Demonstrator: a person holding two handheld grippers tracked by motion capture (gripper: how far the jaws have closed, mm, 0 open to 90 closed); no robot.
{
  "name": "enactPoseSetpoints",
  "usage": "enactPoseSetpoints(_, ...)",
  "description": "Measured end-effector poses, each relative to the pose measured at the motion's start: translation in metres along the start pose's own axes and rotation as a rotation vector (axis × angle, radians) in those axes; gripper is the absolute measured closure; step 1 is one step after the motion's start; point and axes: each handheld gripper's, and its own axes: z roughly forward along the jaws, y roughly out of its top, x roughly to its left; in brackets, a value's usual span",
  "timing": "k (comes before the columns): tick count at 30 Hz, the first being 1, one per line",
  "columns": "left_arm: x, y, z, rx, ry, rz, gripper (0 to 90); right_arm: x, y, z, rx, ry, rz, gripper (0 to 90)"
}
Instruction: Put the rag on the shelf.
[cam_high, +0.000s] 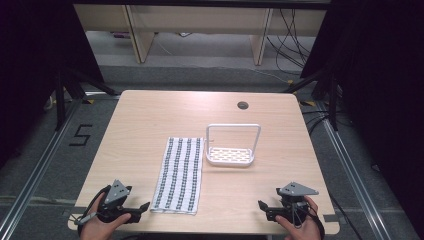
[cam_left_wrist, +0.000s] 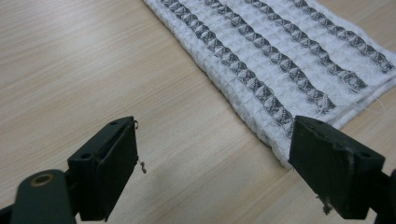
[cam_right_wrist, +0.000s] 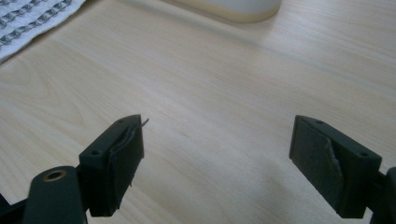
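Towel (cam_high: 178, 174) lies flat mid-worktop (cam_high: 140, 120), just beside the rack (cam_high: 231, 150). Looks soft, light, limp; will drape. Best to pinch the near corners. Left gripper (cam_high: 142, 207) and right gripper (cam_high: 261, 207): jaws wide, empty.

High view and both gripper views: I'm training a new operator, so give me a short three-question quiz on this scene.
1. True or false: the left gripper is shut on the striped towel.
2. What stands right of the towel: A) a mug, B) a white rack, C) a bowl?
3. Which gripper is nearer the towel?

Key:
1. False; its jaws stand open, holding nothing.
2. B.
3. The left; the right gripper is farther off, also open.
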Motion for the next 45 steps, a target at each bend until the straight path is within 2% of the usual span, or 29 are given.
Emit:
enactPoseSetpoints(4,0.001,0.000,0.001,-0.008,0.003,0.002,14.7,0.001,0.002,0.003,-0.010,0.008,-0.019,16.3)
enactPoseSetpoints(6,0.001,0.000,0.002,-0.030,0.002,-0.007,14.7,0.002,0.004,0.004,-0.002,0.022,-0.032,16.1)
enactPoseSetpoints(7,0.001,0.000,0.000,-0.016,0.002,-0.007,14.7,0.005,0.005,0.004,0.005,0.019,-0.038,16.1)
enactPoseSetpoints(8,0.001,0.000,0.001,-0.027,0.004,-0.010,14.7,0.005,0.005,0.004,0.005,0.019,-0.038,16.1)
enactPoseSetpoints(9,0.001,0.000,0.001,-0.029,-0.002,-0.007,14.7,0.008,0.006,0.007,-0.004,0.045,-0.044,16.6)
enactPoseSetpoints(10,0.001,0.000,0.001,-0.029,-0.002,-0.007,14.7,0.008,0.006,0.007,-0.004,0.045,-0.044,16.6)
enactPoseSetpoints(11,0.000,0.000,0.001,-0.025,-0.006,0.013,14.7,0.011,0.008,0.007,-0.001,0.044,-0.056,17.5)
enactPoseSetpoints(12,-0.002,0.000,0.001,-0.022,-0.011,0.006,14.7,0.013,0.009,0.008,-0.009,0.069,-0.060,18.4)
enactPoseSetpoints(13,-0.002,0.000,0.001,-0.022,-0.011,0.006,14.7,0.013,0.009,0.008,-0.009,0.069,-0.060,18.4)
enactPoseSetpoints(15,-0.004,0.001,0.003,-0.021,-0.023,0.038,14.7,0.017,0.012,0.010,-0.009,0.077,-0.082,20.0)
enactPoseSetpoints(16,-0.006,0.001,0.005,-0.025,-0.020,0.034,14.7,0.021,0.013,0.012,-0.016,0.095,-0.077,20.0)
enactPoseSetpoints(17,-0.009,0.001,0.006,-0.029,-0.042,0.038,14.7,0.026,0.016,0.014,-0.014,0.098,-0.101,20.5)
enactPoseSetpoints(20,-0.012,0.002,0.007,-0.027,-0.048,0.043,14.7,0.033,0.019,0.018,-0.013,0.114,-0.120,21.3)
enactPoseSetpoints(21,-0.012,0.002,0.007,-0.027,-0.064,0.056,14.7,0.040,0.021,0.023,-0.013,0.136,-0.137,21.9)
enactPoseSetpoints(25,-0.014,0.003,0.007,-0.030,-0.071,0.050,14.7,0.047,0.023,0.027,-0.013,0.151,-0.159,22.3)
enactPoseSetpoints(26,-0.015,0.003,0.006,-0.025,-0.066,0.053,14.7,0.054,0.026,0.030,-0.018,0.170,-0.175,23.0)
enactPoseSetpoints(27,-0.016,0.003,0.006,-0.025,-0.063,0.048,14.7,0.056,0.027,0.032,-0.021,0.178,-0.182,23.0)
enactPoseSetpoints(29,-0.018,0.005,0.005,-0.025,-0.098,0.022,14.7,0.061,0.029,0.035,-0.017,0.192,-0.193,23.5)
enactPoseSetpoints(30,-0.018,0.005,0.005,-0.025,-0.098,0.022,14.8,0.061,0.029,0.035,-0.017,0.192,-0.193,23.5)
enactPoseSetpoints(31,-0.022,0.007,0.006,-0.050,-0.145,-0.034,15.0,0.065,0.031,0.039,-0.015,0.210,-0.202,24.0)
enactPoseSetpoints(32,-0.025,0.008,0.006,-0.046,-0.142,-0.024,15.1,0.067,0.032,0.040,-0.020,0.212,-0.198,24.3)
enactPoseSetpoints(33,-0.028,0.010,0.006,-0.027,-0.133,0.014,15.5,0.070,0.033,0.042,-0.013,0.216,-0.201,24.6)
enactPoseSetpoints(34,-0.028,0.010,0.006,-0.027,-0.133,0.014,15.9,0.070,0.033,0.042,-0.013,0.216,-0.201,24.6)
enactPoseSetpoints(35,-0.032,0.010,0.008,-0.021,-0.139,0.027,16.2,0.077,0.037,0.046,-0.014,0.233,-0.233,25.7)
enactPoseSetpoints(37,-0.033,0.010,0.009,-0.020,-0.149,0.026,16.5,0.081,0.037,0.047,-0.014,0.237,-0.227,26.2)
enactPoseSetpoints(38,-0.034,0.010,0.010,-0.022,-0.145,0.033,17.2,0.082,0.039,0.049,-0.015,0.246,-0.253,27.2)
enactPoseSetpoints(41,-0.034,0.009,0.011,-0.021,-0.152,0.017,20.4,0.095,0.042,0.056,-0.002,0.277,-0.278,30.7)
enactPoseSetpoints(43,-0.030,0.009,0.009,0.002,-0.157,0.040,21.9,0.101,0.044,0.059,0.003,0.289,-0.300,32.0)
enactPoseSetpoints(45,-0.030,0.009,0.009,0.005,-0.151,0.044,22.7,0.105,0.045,0.061,0.007,0.297,-0.306,32.4)
